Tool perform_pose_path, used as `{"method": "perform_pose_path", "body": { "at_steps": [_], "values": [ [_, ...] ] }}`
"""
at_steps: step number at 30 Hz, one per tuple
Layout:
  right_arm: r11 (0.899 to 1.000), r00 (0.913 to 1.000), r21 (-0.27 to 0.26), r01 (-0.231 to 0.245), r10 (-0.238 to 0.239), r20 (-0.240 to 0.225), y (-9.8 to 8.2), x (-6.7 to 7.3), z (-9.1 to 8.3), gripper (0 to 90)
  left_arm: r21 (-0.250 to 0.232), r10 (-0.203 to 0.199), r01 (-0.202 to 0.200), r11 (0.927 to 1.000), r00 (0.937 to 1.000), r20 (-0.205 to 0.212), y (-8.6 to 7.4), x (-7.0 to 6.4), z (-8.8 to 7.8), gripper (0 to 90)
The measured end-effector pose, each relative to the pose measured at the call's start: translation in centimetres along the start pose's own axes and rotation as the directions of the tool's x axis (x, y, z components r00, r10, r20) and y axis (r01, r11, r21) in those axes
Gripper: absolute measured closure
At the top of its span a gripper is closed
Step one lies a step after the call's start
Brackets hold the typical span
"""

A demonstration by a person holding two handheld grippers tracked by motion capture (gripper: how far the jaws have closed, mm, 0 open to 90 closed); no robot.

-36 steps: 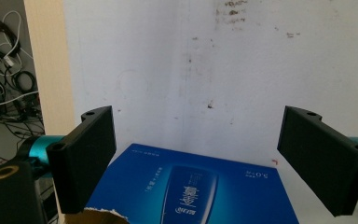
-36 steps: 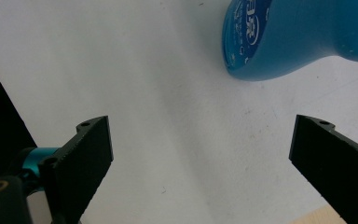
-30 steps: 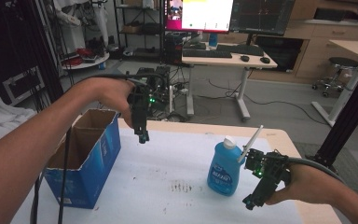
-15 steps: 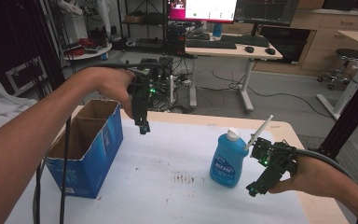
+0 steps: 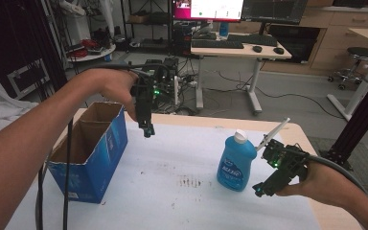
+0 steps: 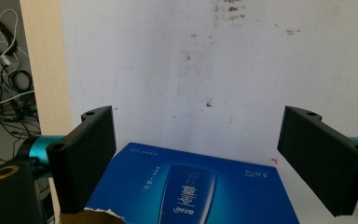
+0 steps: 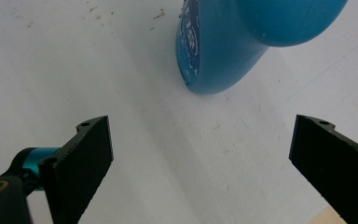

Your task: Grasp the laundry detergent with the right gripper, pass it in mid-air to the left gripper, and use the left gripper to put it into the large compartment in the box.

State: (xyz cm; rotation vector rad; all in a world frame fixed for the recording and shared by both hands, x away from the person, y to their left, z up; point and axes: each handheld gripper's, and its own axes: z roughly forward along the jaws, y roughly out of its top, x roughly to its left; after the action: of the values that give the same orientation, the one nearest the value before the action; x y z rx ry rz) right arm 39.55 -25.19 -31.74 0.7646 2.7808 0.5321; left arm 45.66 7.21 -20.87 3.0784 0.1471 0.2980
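right hand-held gripper [image 5: 261,190] is the one i hold nearest to the blue bottle [image 5: 236,162], with its jaws spread wide and nothing between them. the bottle stands upright on the white counter [image 5: 172,201], a little right of the middle, so its long axis goes straight up, with the white cap [image 5: 240,136] on top. from this gripper the bottle lies to the left and slightly farther from me, just beside the jaw tips but not touching them. in the right gripper view i see the bottle [image 7: 233,42] ahead of the jaws and above the gap between them, a bit toward the right side, with bare counter [image 7: 121,93] under the jaws. i judge that the coming move is a short push forward so that the body of the bottle comes between the jaws, and the gap looks wide enough for it.

my left hand-held gripper [image 5: 147,132] hangs well apart from the bottle, pointing down above the far left part of the counter, beside the open blue box [image 5: 93,153]. its jaws are also spread and empty. in the left gripper view the blue box [image 6: 191,186] lies just below them. so the right hand is clearly the nearer one for the bottle.
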Motion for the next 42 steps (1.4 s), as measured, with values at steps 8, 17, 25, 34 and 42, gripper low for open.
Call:
{"method": "perform_pose_path", "body": {
  "at_steps": [8, 17, 25, 34, 42],
  "values": [
    [0.998, 0.9995, -0.056, -0.031, 0.031, 0.002, -0.7, -0.3, 0.8, 5.4, 0.0, 0.0, 0.0, 1.0, 1.0, -0.004, 0.0, 0.0, 0.0, 11.4],
    [0.992, 0.9981, -0.108, -0.06, 0.061, 0.003, -1.4, -0.7, 2.2, 5.5, 0.001, -0.005, 0.005, 1.0, 1.0, -0.001, -0.1, 0.0, -0.1, 11.3],
    [0.987, 0.9973, -0.144, -0.072, 0.073, 0.0, -1.8, -1.0, 3.1, 5.4, 0.0, -0.004, 0.004, 1.0, 1.0, -0.002, -0.2, 0.0, 0.0, 11.4],
    [0.976, 0.9959, -0.2, -0.089, 0.09, -0.004, -2.1, -1.2, 4.0, 5.4, -0.004, -0.01, 0.01, 0.9999, 0.9999, 0.001, -0.4, 0.0, 0.1, 11.3],
    [0.957, 0.9943, -0.271, -0.105, 0.106, -0.01, -2.5, -1.4, 4.9, 5.5, -0.002, -0.009, 0.009, 1.0, 1.0, 0.002, -0.4, 0.0, 0.1, 11.3]
  ]
}}
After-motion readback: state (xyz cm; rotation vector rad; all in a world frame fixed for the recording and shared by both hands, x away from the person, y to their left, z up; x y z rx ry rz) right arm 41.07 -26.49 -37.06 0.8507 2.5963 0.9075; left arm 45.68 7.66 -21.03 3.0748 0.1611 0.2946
